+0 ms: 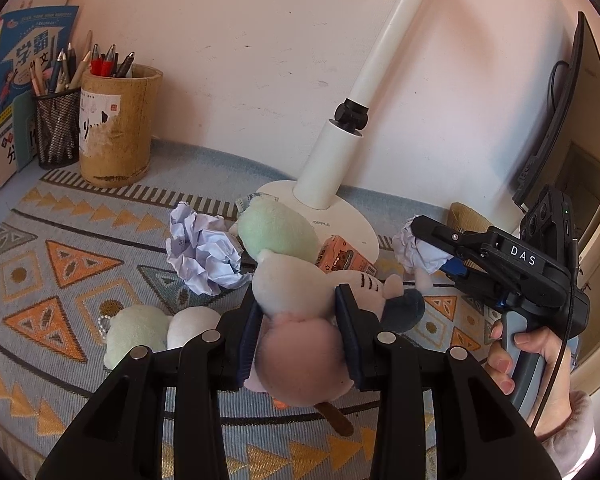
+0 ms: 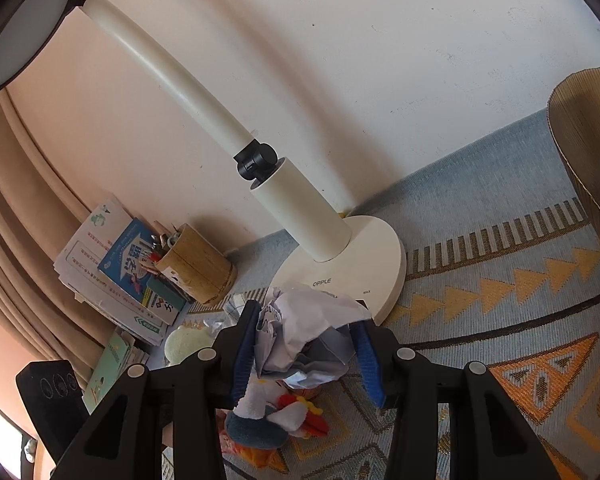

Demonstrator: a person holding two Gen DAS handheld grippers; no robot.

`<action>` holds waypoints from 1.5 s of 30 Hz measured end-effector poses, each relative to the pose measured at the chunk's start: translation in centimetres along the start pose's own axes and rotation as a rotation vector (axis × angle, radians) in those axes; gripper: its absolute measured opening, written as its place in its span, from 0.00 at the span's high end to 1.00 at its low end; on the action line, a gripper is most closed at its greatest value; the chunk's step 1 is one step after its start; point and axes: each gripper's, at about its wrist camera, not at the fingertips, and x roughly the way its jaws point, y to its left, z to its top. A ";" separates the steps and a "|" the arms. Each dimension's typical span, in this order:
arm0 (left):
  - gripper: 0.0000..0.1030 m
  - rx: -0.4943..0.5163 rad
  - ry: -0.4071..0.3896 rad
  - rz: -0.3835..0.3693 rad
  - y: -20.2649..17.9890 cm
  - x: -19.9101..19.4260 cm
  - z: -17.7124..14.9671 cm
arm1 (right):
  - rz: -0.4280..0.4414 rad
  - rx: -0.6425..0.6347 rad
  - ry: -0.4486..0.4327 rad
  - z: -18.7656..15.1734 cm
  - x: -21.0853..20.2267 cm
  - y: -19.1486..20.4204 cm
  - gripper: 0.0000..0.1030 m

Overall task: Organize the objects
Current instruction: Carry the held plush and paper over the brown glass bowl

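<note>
Left claw (image 1: pixel 300 332) clamped on plush toy (image 1: pixel 296 312), lifted over the table's middle, long axis running straight ahead. Right claw (image 2: pixel 304 348) gripping crumpled paper (image 2: pixel 304 332) near the lamp base (image 2: pixel 380 264); woven basket (image 2: pixel 580 152) at far right edge, nearer the right hand.

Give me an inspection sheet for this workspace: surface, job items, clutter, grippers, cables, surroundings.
Surface: blue woven cloth with orange triangles covers the table.
Job's things: pink and green plush toy in the left gripper; crumpled white paper ball in the right gripper; second crumpled paper ball and small green and white plush lie on the cloth.
Clutter: orange printed carton beside the white desk lamp base; bamboo pen cup; black mesh pen holder.
Grippers: both fingers closed on their loads.
Cables: thin black cable along the right handle.
Surroundings: white wall, stacked books, tan woven basket.
</note>
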 end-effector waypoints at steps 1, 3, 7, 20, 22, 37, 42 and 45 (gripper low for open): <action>0.68 0.000 -0.003 0.003 0.0 -0.1 0.0 | 0.001 0.000 -0.001 0.0 -0.1 0.0 0.57; 0.68 0.003 -0.004 0.005 0.0 -0.3 0.1 | 0.002 -0.001 -0.002 0.0 -0.2 0.2 0.57; 0.68 0.002 -0.005 0.017 0.0 -0.4 0.0 | 0.000 -0.003 -0.002 0.0 -0.5 0.4 0.57; 0.68 0.008 -0.034 0.036 -0.5 -1.9 0.9 | 0.006 0.000 -0.009 0.6 -1.8 1.3 0.57; 0.68 0.027 -0.051 0.035 -1.3 -2.2 1.9 | 0.015 -0.011 -0.031 1.4 -2.9 1.8 0.57; 0.68 0.221 -0.112 -0.150 -15.3 1.5 9.3 | -0.071 -0.052 -0.274 8.1 -15.9 -1.8 0.57; 0.68 0.266 -0.076 -0.235 -20.0 4.9 10.4 | -0.155 -0.015 -0.326 9.2 -19.5 -5.2 0.57; 0.68 0.296 -0.051 -0.272 -22.3 6.9 10.5 | -0.193 0.019 -0.344 9.5 -20.7 -7.2 0.57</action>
